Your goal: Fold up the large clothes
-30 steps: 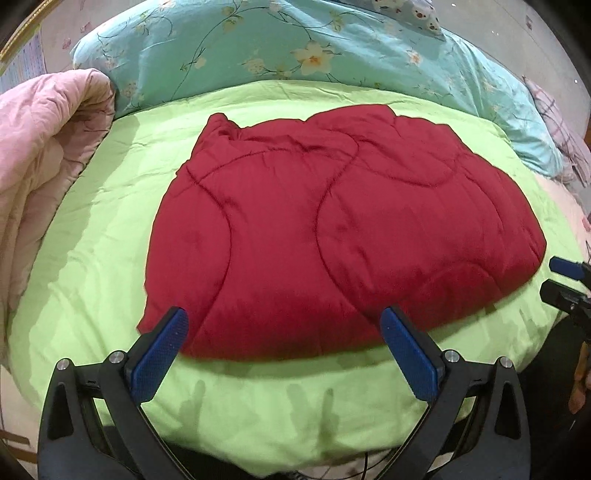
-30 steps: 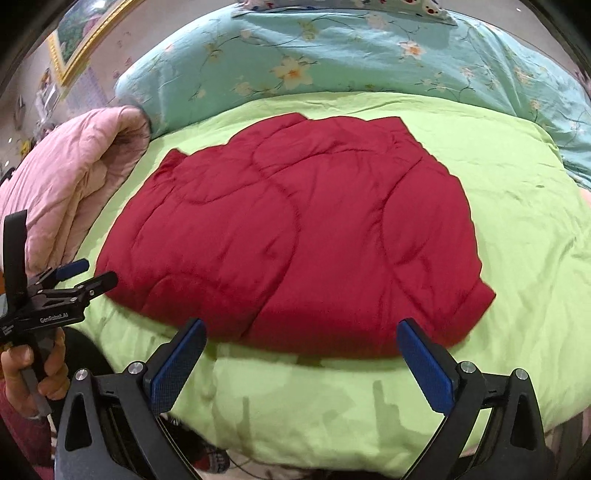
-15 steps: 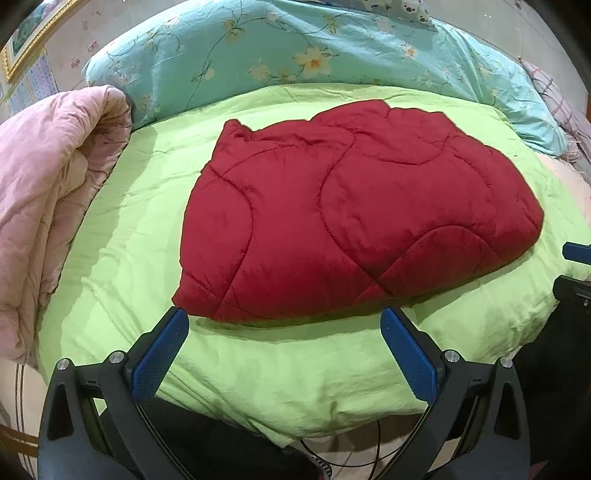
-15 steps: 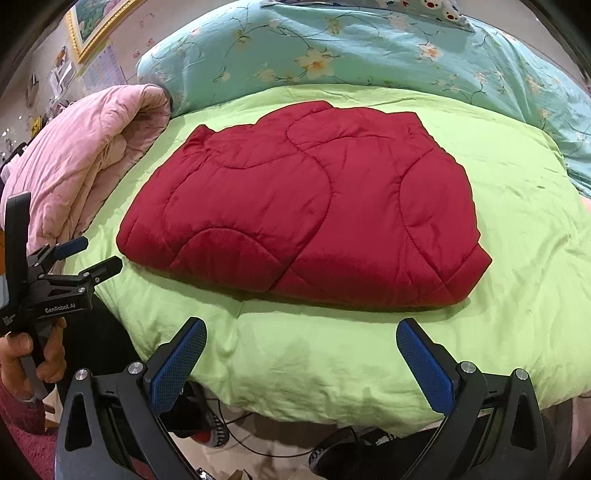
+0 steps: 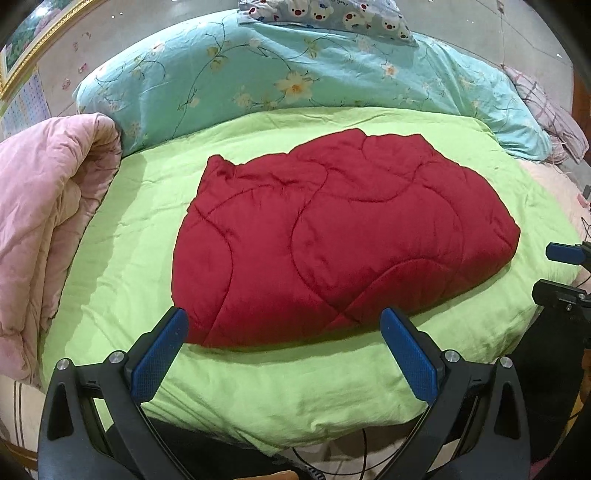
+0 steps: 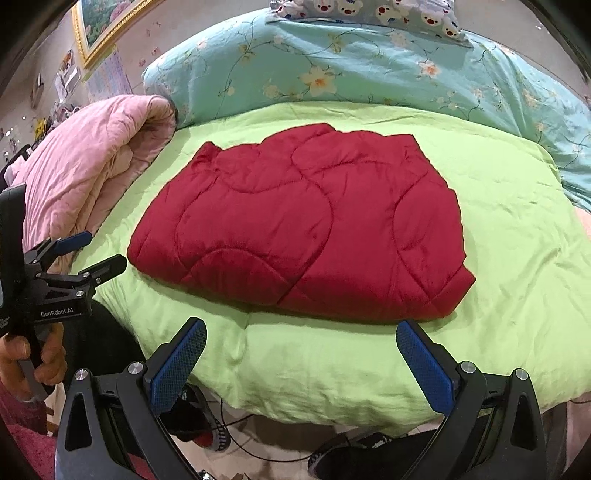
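Bed: lime-green quilted cover [image 5: 122, 240] spread over the bed, wrinkled along the near edge, which overhung dark floor and loose cables.
Teal bedding: long floral-print teal duvet roll [image 5: 258, 74] lay across the far side of the green cover, touching it.
Pink bedding: bulky pale-pink quilted comforter [image 5: 40, 206], folded over on itself, sat along the left side of the bed, beside the teal roll.
Task garment: dark-red quilted padded garment [image 5: 332, 240] lay folded into a thick, roughly rectangular bundle in the middle of the green cover, flat, curved stitch lines showing on top. Nothing touched it. Its near edge sat just back from the bed's front edge.
Pillows: bear-print pillow [image 5: 325, 14] rested on top of the teal roll; a plaid pink one [image 5: 546, 110] at the far right.
Left gripper [image 5: 284, 347]: black frame with blue-padded fingers [image 5: 159, 354] spread wide, holding nothing, hovering short of the garment's near-left edge. Seen from the right wrist, a hand [image 6: 33, 358] gripped its handle.
Right gripper [image 6: 303, 358]: same build, blue-padded fingers [image 6: 424, 369] spread wide, empty, off the front edge of the bed, clear of the garment.
Wall: gold-framed picture [image 6: 107, 22] hung at upper left.
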`<state>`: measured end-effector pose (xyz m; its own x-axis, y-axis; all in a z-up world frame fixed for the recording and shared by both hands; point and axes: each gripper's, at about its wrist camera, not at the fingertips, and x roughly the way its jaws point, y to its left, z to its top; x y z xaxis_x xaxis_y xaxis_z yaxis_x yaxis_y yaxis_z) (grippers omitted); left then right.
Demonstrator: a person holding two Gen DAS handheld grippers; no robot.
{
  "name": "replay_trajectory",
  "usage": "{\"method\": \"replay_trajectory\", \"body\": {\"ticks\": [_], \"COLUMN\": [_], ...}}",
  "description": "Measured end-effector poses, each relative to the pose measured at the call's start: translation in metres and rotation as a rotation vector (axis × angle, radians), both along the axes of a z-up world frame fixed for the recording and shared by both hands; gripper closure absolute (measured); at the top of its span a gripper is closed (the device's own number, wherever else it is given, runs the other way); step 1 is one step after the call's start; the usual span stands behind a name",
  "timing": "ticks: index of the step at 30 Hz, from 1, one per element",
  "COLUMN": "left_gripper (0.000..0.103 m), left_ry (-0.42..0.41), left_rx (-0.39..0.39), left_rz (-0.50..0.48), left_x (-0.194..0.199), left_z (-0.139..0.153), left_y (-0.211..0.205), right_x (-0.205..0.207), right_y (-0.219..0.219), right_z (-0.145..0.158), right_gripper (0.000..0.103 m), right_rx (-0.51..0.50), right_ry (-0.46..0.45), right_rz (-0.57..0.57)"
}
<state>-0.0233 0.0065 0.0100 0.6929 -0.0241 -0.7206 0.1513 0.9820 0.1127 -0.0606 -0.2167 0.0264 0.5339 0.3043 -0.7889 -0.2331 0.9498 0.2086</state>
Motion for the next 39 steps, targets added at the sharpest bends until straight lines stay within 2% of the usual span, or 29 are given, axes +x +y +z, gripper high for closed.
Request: {"method": "replay_trajectory", "body": {"ticks": [14,39], "left_gripper": [0.0,0.0], "left_ry": [-0.004,0.018], "left_rx": [-0.013,-0.024], "left_rz": [0.01,0.022], "left_x": [0.02,0.039], "left_z": [0.001,-0.008], "left_y": [-0.003,-0.002], "right_x": [0.028,0.047], "right_y": [0.0,0.005], "right_z": [-0.009,-0.017], "right_gripper": [0.0,0.0], "right_rx": [0.009,-0.002], "right_ry": [0.011,0.023], "right_rz": [-0.025,-0.005]}}
